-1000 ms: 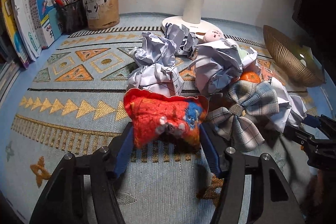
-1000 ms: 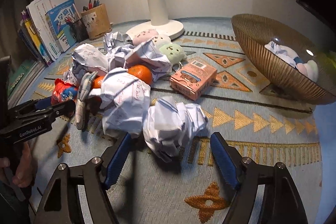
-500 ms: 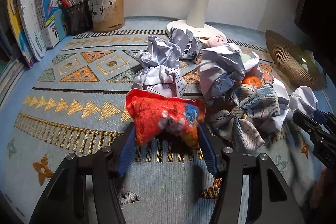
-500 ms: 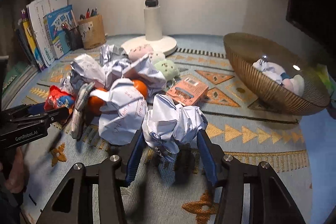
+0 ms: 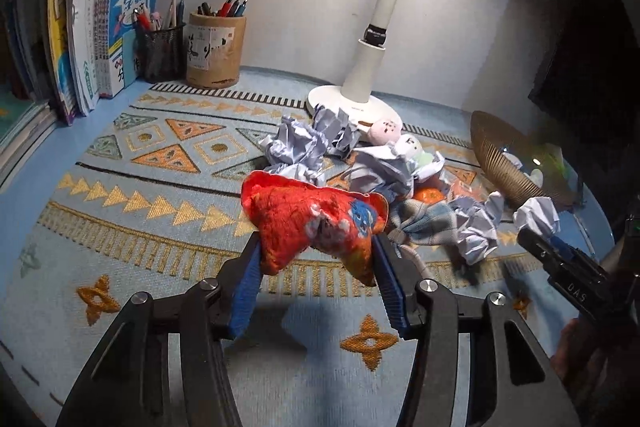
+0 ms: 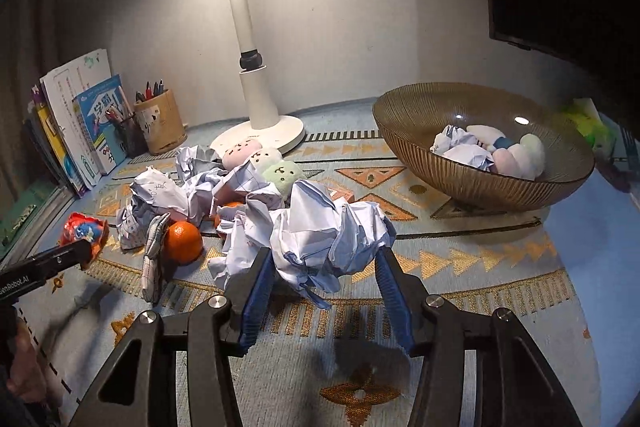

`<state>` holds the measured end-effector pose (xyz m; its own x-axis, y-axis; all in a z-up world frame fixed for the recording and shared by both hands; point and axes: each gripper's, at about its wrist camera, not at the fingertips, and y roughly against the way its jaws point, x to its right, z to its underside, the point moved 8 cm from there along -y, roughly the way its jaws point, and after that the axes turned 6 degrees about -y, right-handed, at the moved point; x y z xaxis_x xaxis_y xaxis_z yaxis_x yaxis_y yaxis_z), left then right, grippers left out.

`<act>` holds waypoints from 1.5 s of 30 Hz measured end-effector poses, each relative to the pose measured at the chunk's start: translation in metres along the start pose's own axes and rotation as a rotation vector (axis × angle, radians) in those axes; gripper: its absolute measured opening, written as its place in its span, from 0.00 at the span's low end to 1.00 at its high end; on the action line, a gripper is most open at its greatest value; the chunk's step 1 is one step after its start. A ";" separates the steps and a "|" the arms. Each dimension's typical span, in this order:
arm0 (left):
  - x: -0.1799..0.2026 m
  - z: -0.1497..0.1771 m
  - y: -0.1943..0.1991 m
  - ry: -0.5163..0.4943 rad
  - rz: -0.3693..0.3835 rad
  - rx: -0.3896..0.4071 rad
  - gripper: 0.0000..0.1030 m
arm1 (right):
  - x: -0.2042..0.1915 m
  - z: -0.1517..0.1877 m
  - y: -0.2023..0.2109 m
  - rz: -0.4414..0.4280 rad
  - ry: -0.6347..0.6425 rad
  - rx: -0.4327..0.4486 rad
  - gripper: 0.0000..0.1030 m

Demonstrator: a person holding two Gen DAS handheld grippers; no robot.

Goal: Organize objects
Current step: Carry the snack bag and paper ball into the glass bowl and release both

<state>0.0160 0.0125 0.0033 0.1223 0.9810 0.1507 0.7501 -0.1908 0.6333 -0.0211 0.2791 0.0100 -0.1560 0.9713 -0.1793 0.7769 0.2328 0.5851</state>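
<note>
My left gripper (image 5: 316, 255) is shut on a red snack bag (image 5: 316, 223) and holds it above the patterned mat. The bag also shows at the left of the right wrist view (image 6: 84, 229). My right gripper (image 6: 324, 267) is shut on a crumpled white paper ball (image 6: 328, 235), lifted off the mat; the ball shows at the right in the left wrist view (image 5: 536, 213). A pile of paper balls (image 5: 304, 147), an orange (image 6: 182, 241), a plaid bow (image 5: 420, 227) and small plush toys (image 6: 276, 167) lies mid-mat.
A ribbed brown bowl (image 6: 424, 143) at the right holds paper and plush toys. A white lamp base (image 6: 260, 139) stands at the back. Pen cups (image 5: 214, 51) and books (image 5: 88, 39) line the back left.
Both grippers have risen with their loads: the right one shut on the paper ball and lifted it, the left one raised the red bag off the mat.
</note>
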 end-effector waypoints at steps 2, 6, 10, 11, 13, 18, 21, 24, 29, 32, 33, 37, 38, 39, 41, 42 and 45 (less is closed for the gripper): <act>0.010 -0.011 0.007 -0.018 0.009 0.023 0.49 | 0.001 -0.001 0.001 -0.007 -0.008 0.005 0.49; 0.042 -0.043 0.012 -0.072 0.038 0.055 0.49 | 0.017 -0.009 0.004 -0.016 -0.086 -0.003 0.49; 0.089 -0.084 0.013 -0.158 0.076 0.103 0.49 | 0.048 -0.039 0.029 -0.006 -0.167 0.051 0.49; 0.104 -0.094 0.011 -0.177 0.093 0.113 0.49 | 0.058 -0.052 0.040 0.005 -0.179 0.081 0.49; 0.134 -0.114 0.008 -0.211 0.131 0.129 0.49 | 0.077 -0.078 0.063 0.039 -0.196 0.150 0.49; 0.211 -0.153 -0.012 -0.293 0.219 0.143 0.49 | 0.122 -0.136 0.106 0.113 -0.250 0.289 0.49; 0.244 -0.163 -0.035 -0.306 0.262 0.113 0.49 | 0.137 -0.156 0.107 0.144 -0.253 0.317 0.50; 0.266 -0.163 -0.065 -0.308 0.280 0.064 0.49 | 0.151 -0.166 0.089 0.180 -0.270 0.285 0.50; 0.289 -0.152 -0.115 -0.306 0.301 -0.020 0.55 | 0.176 -0.168 0.035 0.199 -0.330 0.131 0.50; 0.297 -0.148 -0.132 -0.293 0.315 -0.052 0.64 | 0.183 -0.165 0.007 0.144 -0.362 0.044 0.65; 0.298 -0.146 -0.133 -0.292 0.325 -0.064 0.67 | 0.186 -0.162 0.000 0.147 -0.365 0.020 0.67; 0.292 -0.143 -0.129 -0.297 0.324 -0.063 0.70 | 0.192 -0.154 -0.002 0.164 -0.357 0.014 0.67; 0.288 -0.141 -0.126 -0.298 0.325 -0.063 0.70 | 0.193 -0.150 0.000 0.159 -0.361 0.011 0.67; 0.285 -0.140 -0.122 -0.295 0.325 -0.062 0.70 | 0.195 -0.148 -0.001 0.155 -0.365 0.006 0.67; 0.275 -0.138 -0.111 -0.281 0.326 -0.057 0.70 | 0.196 -0.141 0.001 0.147 -0.372 -0.004 0.67; 0.271 -0.137 -0.105 -0.274 0.329 -0.054 0.70 | 0.197 -0.139 0.000 0.143 -0.379 -0.012 0.67; 0.252 -0.139 -0.079 -0.256 0.322 -0.019 0.70 | 0.191 -0.129 0.005 0.105 -0.401 -0.031 0.67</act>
<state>-0.1031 0.2697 0.0963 0.5084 0.8477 0.1516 0.6353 -0.4880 0.5985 -0.1260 0.4715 0.0809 0.1775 0.8957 -0.4077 0.7560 0.1411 0.6392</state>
